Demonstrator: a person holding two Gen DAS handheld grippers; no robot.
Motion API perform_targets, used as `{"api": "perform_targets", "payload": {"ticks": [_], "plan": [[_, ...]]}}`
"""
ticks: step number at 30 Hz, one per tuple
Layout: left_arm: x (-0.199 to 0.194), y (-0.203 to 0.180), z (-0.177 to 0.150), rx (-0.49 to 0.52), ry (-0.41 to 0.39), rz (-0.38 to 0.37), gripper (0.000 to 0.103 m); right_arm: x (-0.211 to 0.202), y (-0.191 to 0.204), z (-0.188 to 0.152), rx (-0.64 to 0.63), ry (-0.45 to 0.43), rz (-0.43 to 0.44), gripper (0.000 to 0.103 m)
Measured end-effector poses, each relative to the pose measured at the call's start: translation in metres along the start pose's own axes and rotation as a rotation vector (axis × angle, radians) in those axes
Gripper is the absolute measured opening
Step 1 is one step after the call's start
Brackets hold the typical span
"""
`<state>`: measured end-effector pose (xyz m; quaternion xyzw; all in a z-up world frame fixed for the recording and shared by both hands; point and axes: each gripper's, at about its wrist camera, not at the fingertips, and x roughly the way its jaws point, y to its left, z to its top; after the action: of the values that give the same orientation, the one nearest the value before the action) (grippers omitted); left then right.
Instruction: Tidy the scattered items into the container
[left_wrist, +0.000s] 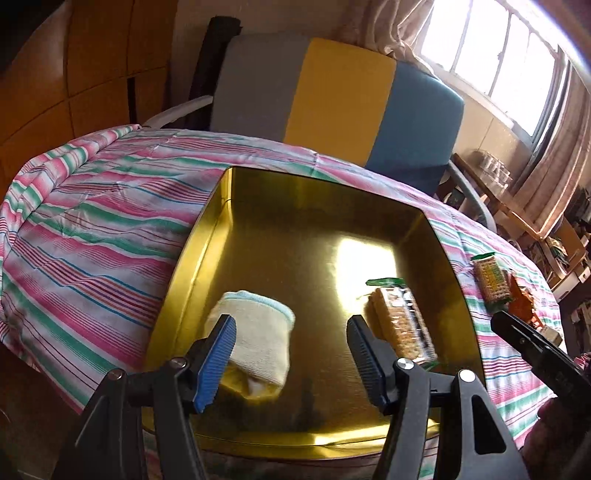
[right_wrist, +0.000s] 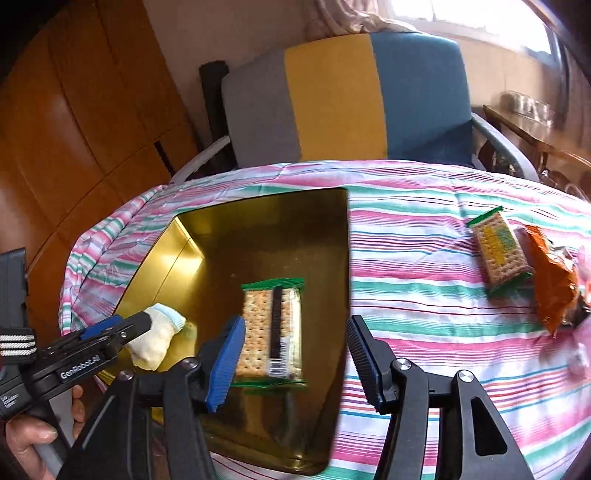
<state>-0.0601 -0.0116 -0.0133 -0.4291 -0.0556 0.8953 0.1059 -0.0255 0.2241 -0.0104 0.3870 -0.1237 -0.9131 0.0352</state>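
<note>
Tidying partway done: sock (left_wrist: 255, 339) and one cracker pack (right_wrist: 271, 332) lie in the gold tin (left_wrist: 221, 206).
Second cracker pack (right_wrist: 498, 254) and orange snack packet (right_wrist: 554, 280) wait on the striped worktop (right_wrist: 406, 258); left tongs (left_wrist: 291, 362) and right tongs (right_wrist: 295, 362) both spread, empty.

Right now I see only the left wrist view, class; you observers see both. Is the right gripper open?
Observer: Yes, the right gripper is open and empty, over the right rim of the gold metal tin.
Operator: What lies beside the loose cracker packet?
Observer: A crumpled orange snack packet, touching the green-edged cracker packet on the striped cloth.
Operator: And the packet inside the tin?
Observer: That clear cracker packet shows a barcode at its near end.
</note>
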Motion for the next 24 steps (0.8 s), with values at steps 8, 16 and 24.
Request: {"api": "perform_targets", "payload": {"ticks": [8, 16, 24], "plan": [[-0.009, -0.080, -0.020, 0.155, 0.046, -0.218, 0.064, -0.049, -0.123, -0.022, 0.170, -0.050, -0.268, 0.063], [-0.008, -0.164, -0.051, 0.343, 0.120, -0.365, 0.064, -0.077, -0.241, -0.032, 0.322, -0.044, -0.426, 0.064], [-0.002, -0.185, -0.068, 0.410, 0.159, -0.338, 0.064, -0.054, -0.280, -0.032, 0.324, 0.000, -0.366, 0.057]]}}
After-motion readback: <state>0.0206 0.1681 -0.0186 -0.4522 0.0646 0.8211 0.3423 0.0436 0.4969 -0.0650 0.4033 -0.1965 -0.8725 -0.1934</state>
